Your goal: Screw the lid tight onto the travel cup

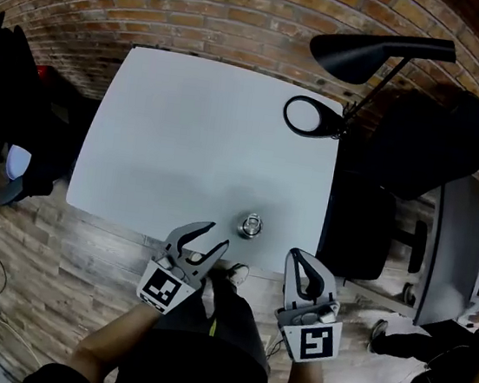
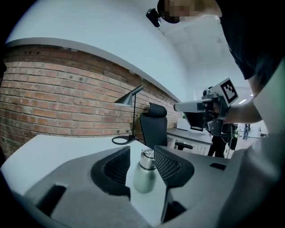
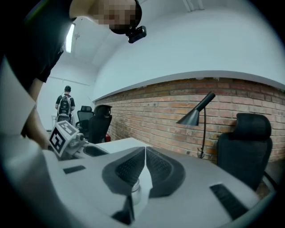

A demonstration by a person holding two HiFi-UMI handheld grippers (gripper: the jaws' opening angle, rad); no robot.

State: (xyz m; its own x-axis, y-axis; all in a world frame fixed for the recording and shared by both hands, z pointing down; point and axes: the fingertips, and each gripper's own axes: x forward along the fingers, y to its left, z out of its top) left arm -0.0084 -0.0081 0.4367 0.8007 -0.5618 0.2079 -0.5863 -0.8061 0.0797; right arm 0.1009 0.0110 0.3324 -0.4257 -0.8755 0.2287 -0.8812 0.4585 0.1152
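My left gripper (image 1: 220, 234) stands partly open and my right gripper (image 1: 294, 255) closed, both empty, just off the white table's (image 1: 185, 135) near edge. The small steel travel cup (image 1: 251, 225) stands by that edge. I'd clamp its body squarely before twisting the lid (image 2: 147, 154).

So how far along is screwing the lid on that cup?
Barely started. The lid sits on the cup, near the edge of the table; how tight, I can't tell. Nothing is held: the left tool is open, short of the cup, the right tool shut and empty. Gripping and twisting are left.
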